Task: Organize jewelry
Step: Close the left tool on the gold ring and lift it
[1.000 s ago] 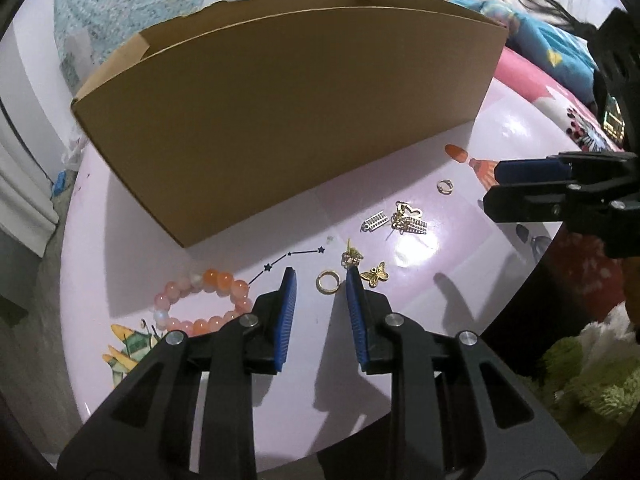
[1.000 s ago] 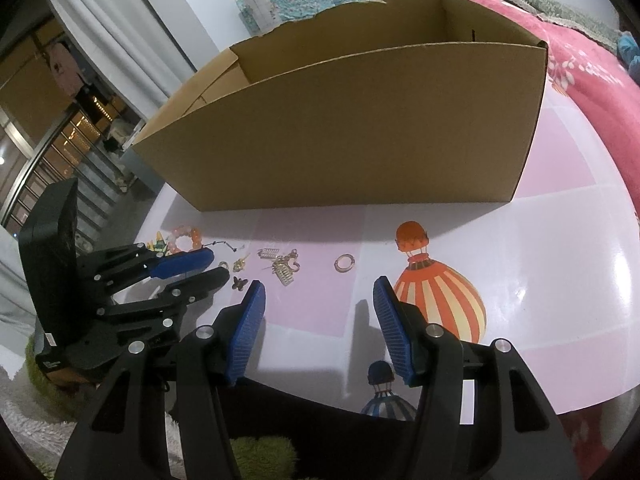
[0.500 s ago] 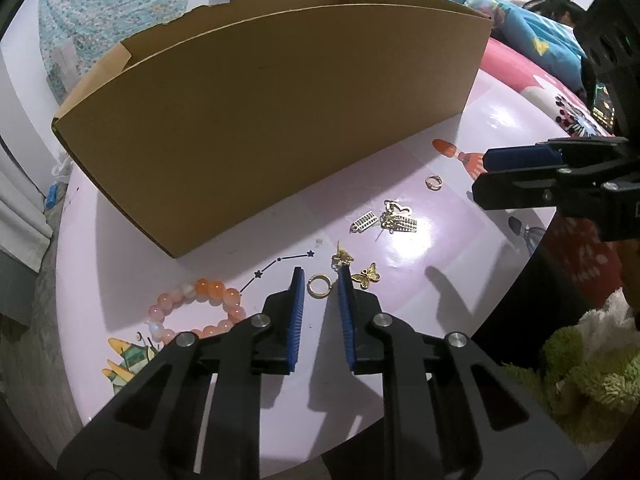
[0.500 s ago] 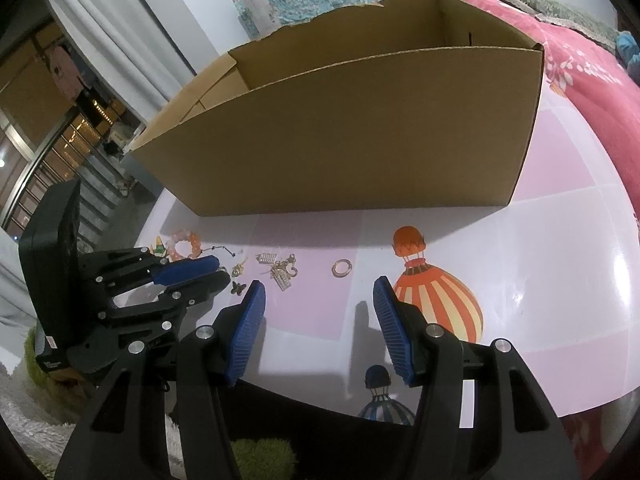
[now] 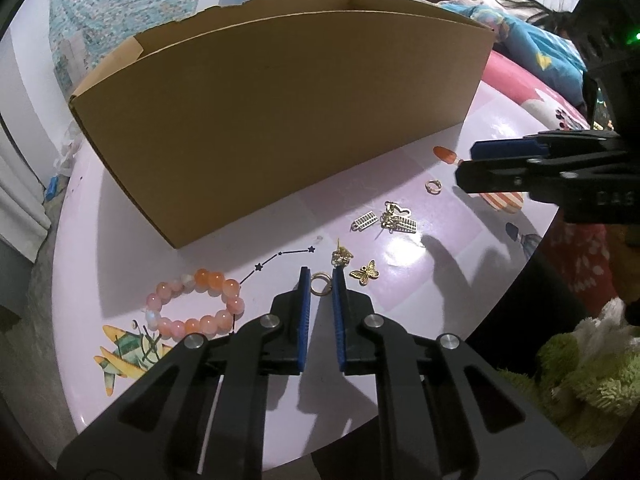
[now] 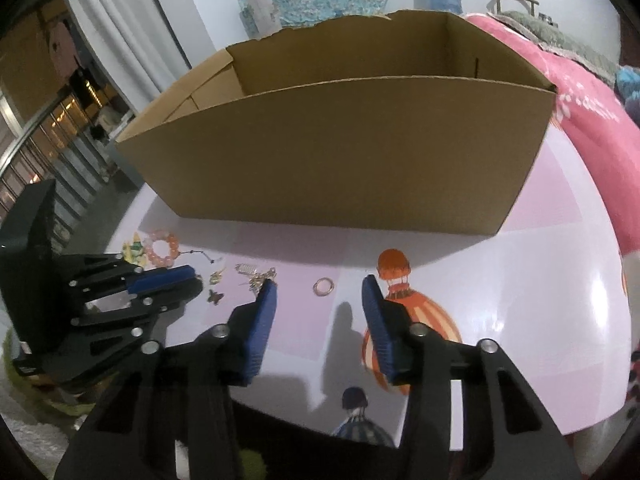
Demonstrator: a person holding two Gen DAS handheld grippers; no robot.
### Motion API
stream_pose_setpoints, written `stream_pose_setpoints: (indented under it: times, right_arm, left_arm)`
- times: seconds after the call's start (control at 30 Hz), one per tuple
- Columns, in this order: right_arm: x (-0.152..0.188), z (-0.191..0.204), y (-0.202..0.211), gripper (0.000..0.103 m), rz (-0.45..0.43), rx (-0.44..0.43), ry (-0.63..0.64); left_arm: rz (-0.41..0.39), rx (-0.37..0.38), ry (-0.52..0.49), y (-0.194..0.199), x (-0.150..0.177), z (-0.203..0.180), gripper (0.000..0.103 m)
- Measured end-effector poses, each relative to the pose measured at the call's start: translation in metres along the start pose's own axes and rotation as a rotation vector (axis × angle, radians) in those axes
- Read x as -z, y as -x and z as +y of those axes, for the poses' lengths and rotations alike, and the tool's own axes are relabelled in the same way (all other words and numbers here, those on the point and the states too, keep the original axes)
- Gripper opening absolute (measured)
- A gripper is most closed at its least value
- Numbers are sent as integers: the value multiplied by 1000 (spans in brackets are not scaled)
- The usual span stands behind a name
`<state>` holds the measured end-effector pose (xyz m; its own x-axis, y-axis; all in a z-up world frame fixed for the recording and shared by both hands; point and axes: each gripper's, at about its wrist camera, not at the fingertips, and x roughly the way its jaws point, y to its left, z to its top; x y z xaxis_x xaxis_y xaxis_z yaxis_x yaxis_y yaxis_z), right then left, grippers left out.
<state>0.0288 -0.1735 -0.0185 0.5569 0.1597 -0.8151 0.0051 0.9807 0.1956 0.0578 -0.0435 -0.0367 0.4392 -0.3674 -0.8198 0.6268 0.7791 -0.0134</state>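
Observation:
Loose jewellery lies on a pink table [image 5: 424, 288] in front of a cardboard box [image 5: 280, 120]. My left gripper [image 5: 320, 278] is low over the table, its jaws closing, and the blue pads touch both sides of a gold ring [image 5: 320, 283]. A bead bracelet [image 5: 196, 304] lies to its left, a butterfly charm [image 5: 365, 273] and a heap of gold charms [image 5: 394, 220] to its right. My right gripper [image 6: 318, 288] straddles a second ring [image 6: 323, 286]. Its jaws are closing, with clear gaps to both pads.
The box [image 6: 340, 160] is open-topped and tall, standing close behind the jewellery. The table edge runs just below both grippers. A green fluffy rug [image 5: 580, 360] lies below on the right, and a pink blanket [image 6: 592, 128] beyond the table.
The left jaws have narrowed from wide open down onto the gold ring. The right jaws have drawn closer together around the second ring. Both hands stayed nearly in place.

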Motion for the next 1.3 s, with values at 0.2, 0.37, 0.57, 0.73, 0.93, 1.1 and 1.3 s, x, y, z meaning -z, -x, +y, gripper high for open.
stream_pose_setpoints:
  times: [0.2, 0.37, 0.57, 0.73, 0.93, 1.1, 1.3]
  right_arm:
    - [-3, 8, -10, 36, 12, 35, 80]
    - [-3, 12, -16, 32, 27, 56, 126]
    - [-1, 12, -25, 26, 57, 59, 135]
    - [0, 15, -27, 26, 55, 77, 156]
    - [1, 19, -28, 22, 52, 103, 176]
    - [-1, 15, -28, 11, 52, 92, 164]
    - [0, 8, -24, 11, 43, 75, 144]
  left_arm:
    - [-1, -6, -8, 1, 2, 2, 10]
    - [1, -1, -5, 2, 2, 3, 10]
    - [2, -1, 1, 3, 2, 3, 10]
    - [4, 1, 2, 3, 2, 4, 10]
    - [3, -1, 4, 4, 2, 4, 10]
    - [3, 0, 5, 4, 2, 5, 10]
    - [-1, -2, 9, 5, 2, 7, 10]
